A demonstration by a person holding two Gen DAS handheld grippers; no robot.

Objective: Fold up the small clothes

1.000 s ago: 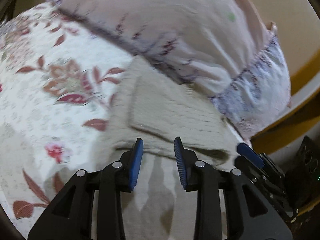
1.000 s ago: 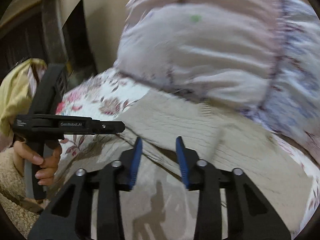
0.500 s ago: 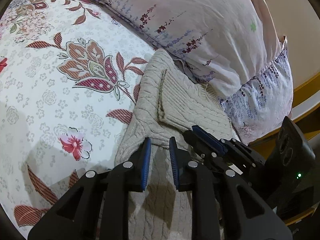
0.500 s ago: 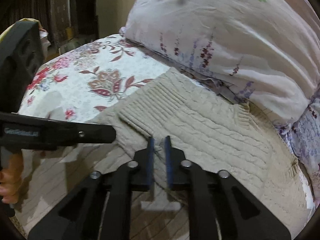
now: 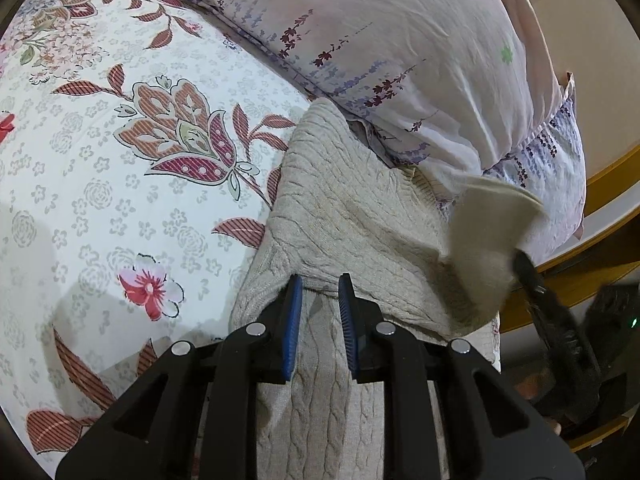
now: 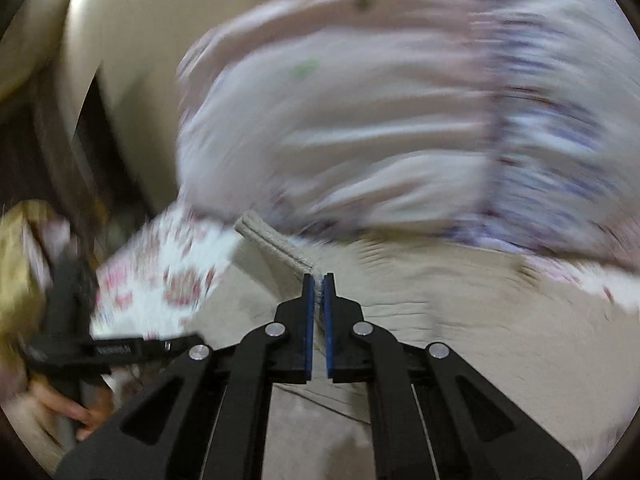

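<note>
A beige cable-knit sweater [image 5: 352, 216] lies on a floral bedsheet [image 5: 120, 184] against a smooth, lavender-printed pillow [image 5: 400, 60] at 12 o'clock. The left gripper [image 5: 319, 292] hovers over a folded edge, blue ribbed pads slightly apart with nothing pinched. The right gripper [image 6: 318, 284], empty half a second ago, now clamps a ribbed hem, lifted at 3 o'clock in the left view.

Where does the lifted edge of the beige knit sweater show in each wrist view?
Left wrist: lifted edge at right, blurred, raised over the sweater by the right gripper.
Right wrist: lifted edge at centre, pinched in the right gripper.
Shared landmark: lavender-print pillow.
</note>
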